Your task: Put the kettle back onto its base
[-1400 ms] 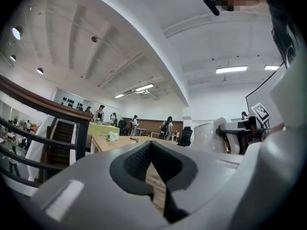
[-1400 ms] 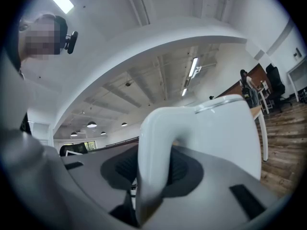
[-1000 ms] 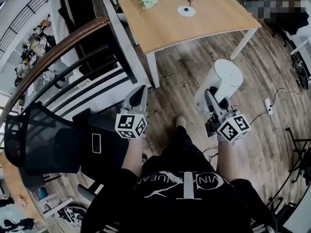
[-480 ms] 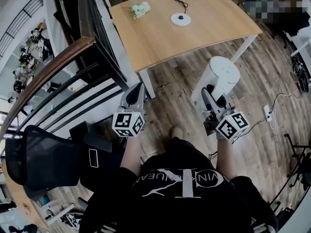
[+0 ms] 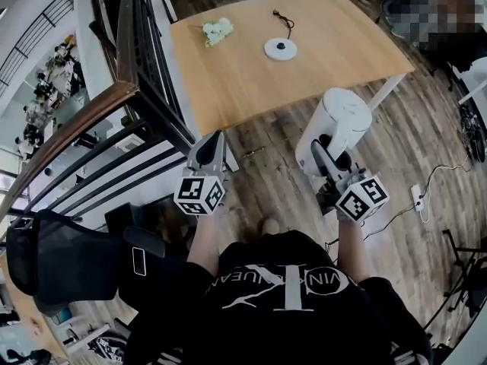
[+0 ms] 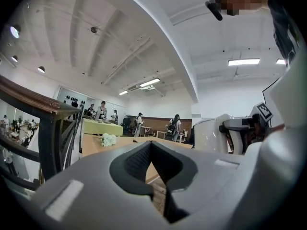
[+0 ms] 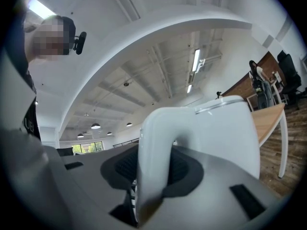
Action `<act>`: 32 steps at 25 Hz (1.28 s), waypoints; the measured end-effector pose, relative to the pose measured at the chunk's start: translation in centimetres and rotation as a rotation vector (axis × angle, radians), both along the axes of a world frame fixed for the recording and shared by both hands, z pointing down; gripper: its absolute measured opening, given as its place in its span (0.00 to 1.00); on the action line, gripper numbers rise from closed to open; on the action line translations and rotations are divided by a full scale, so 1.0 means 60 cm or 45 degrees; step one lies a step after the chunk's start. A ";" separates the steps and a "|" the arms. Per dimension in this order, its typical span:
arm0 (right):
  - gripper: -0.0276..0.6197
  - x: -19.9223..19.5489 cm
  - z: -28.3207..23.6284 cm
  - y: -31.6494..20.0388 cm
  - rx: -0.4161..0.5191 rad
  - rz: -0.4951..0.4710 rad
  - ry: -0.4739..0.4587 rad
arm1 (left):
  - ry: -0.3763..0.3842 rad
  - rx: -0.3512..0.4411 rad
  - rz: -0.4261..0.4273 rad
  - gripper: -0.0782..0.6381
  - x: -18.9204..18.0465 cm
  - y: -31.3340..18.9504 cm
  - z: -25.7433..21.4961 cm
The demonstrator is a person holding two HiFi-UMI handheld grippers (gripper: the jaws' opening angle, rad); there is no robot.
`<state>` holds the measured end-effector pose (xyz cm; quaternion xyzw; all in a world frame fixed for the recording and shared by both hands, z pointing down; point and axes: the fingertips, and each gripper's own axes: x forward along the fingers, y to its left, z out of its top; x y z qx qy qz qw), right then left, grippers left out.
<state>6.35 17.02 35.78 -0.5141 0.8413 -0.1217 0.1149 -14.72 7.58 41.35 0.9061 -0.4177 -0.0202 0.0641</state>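
The white kettle (image 5: 338, 124) hangs in the air over the wood floor, just short of the table's near edge. My right gripper (image 5: 326, 149) is shut on its handle (image 7: 152, 162), which runs down between the jaws, with the kettle's body (image 7: 225, 128) beyond. The round white base (image 5: 280, 49) lies on the wooden table (image 5: 335, 67), far side, a dark cord leading off it. My left gripper (image 5: 216, 138) is held level to the left of the kettle, shut and holding nothing (image 6: 150, 145); the kettle (image 6: 208, 134) shows at its right.
A white flower bunch (image 5: 216, 30) lies on the table left of the base. A dark stair railing (image 5: 114, 97) runs along the left, with a black mesh chair (image 5: 61, 242) below it. A power strip (image 5: 417, 196) and cable lie on the floor at right. People stand far off.
Both grippers and the kettle have moved forward toward the table. The table and the base now sit lower and nearer in the head view. The grip on the handle is unchanged.
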 end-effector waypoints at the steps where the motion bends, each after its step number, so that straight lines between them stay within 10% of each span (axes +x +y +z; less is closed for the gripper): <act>1: 0.23 0.005 -0.004 -0.006 0.008 -0.008 0.005 | 0.001 0.004 -0.002 0.11 0.007 -0.005 -0.002; 32: 0.23 0.060 -0.031 -0.231 0.029 -0.112 0.004 | -0.018 -0.023 -0.025 0.11 0.087 -0.214 0.001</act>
